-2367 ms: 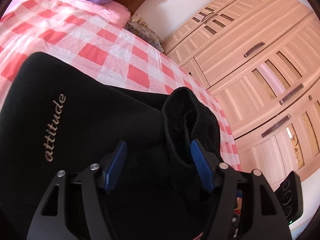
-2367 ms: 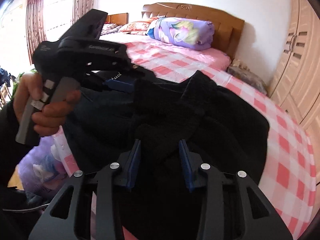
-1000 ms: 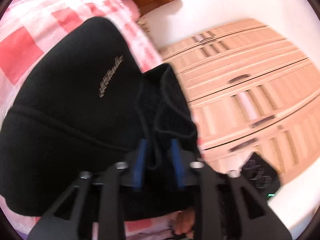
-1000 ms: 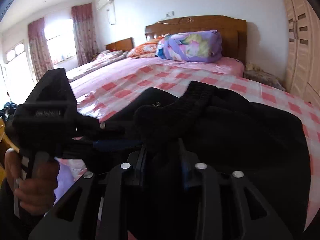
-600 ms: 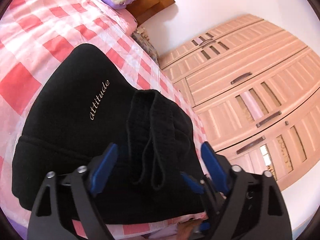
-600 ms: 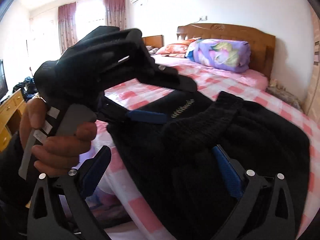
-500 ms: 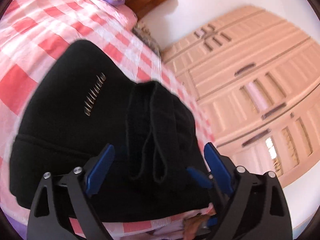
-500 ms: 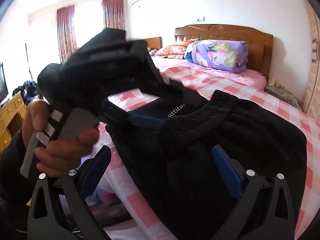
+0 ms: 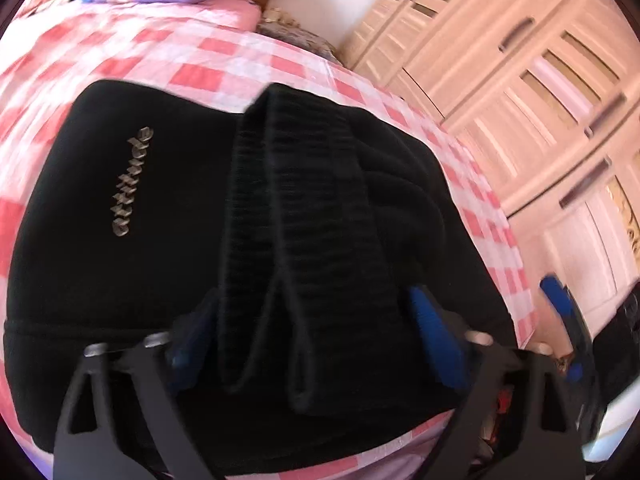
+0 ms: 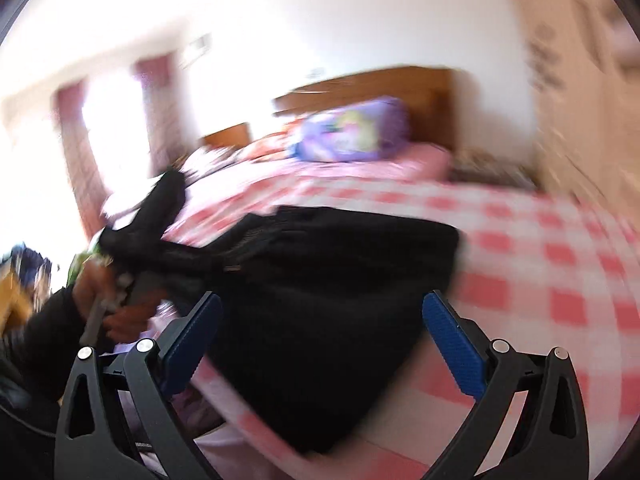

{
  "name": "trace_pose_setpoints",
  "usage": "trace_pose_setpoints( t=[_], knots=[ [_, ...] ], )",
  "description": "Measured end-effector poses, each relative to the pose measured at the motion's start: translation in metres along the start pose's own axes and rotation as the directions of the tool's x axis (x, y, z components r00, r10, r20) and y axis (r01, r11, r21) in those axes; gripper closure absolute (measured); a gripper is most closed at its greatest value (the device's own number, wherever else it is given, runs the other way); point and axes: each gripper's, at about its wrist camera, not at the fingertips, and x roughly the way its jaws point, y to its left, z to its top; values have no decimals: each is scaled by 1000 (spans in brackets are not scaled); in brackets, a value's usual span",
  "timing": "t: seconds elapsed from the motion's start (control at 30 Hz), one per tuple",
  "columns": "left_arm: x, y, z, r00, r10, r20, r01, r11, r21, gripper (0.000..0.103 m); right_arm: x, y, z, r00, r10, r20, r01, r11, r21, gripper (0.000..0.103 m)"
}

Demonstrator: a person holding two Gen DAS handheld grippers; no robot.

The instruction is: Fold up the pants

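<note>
The black pants point(image 9: 168, 264) lie folded into a block on the pink checked bed, with gold "attitude" lettering on top. Their ribbed cuffs point(image 9: 296, 224) lie over the fold toward me. My left gripper point(image 9: 312, 320) is open, its blue pads either side of the cuffs, low over the pants. My right gripper point(image 10: 320, 320) is open and empty, pulled back off the bed's edge; the pants point(image 10: 328, 280) lie ahead of it. The right view is blurred by motion. The left gripper and the hand holding it show at its left point(image 10: 144, 224).
The bed point(image 9: 200, 52) has a pink checked sheet and a purple rolled quilt point(image 10: 352, 132) by the wooden headboard. A tall pale wooden wardrobe point(image 9: 520, 80) stands along the bed's right side. Curtained windows point(image 10: 108, 140) are at the far left.
Both grippers were shut on the cuffs a second ago and have since opened. The right gripper has drawn back from the pants; the left has dropped closer over the cuffs.
</note>
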Motion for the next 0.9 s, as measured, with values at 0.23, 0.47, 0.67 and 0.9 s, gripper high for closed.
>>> trace_pose_setpoints(
  t=[0.23,0.47,0.67,0.9],
  knots=[
    [-37,-13,9,996,-57,66,61,996,-60,78,1,-8,-42,992,-25,-121,44,986,160,4],
    [-66,-80,49,991,-102,90,100,995,31,78,46,43,-62,932,-304,-195,290,952,-98,4],
    [-137,-91,64,961,-148,234,137,989,64,80,47,57,-48,891,-450,-54,441,889,-125,4],
    [-160,61,25,955,52,292,16,974,-226,80,85,100,-55,874,-484,-45,447,836,-319,4]
  ],
)
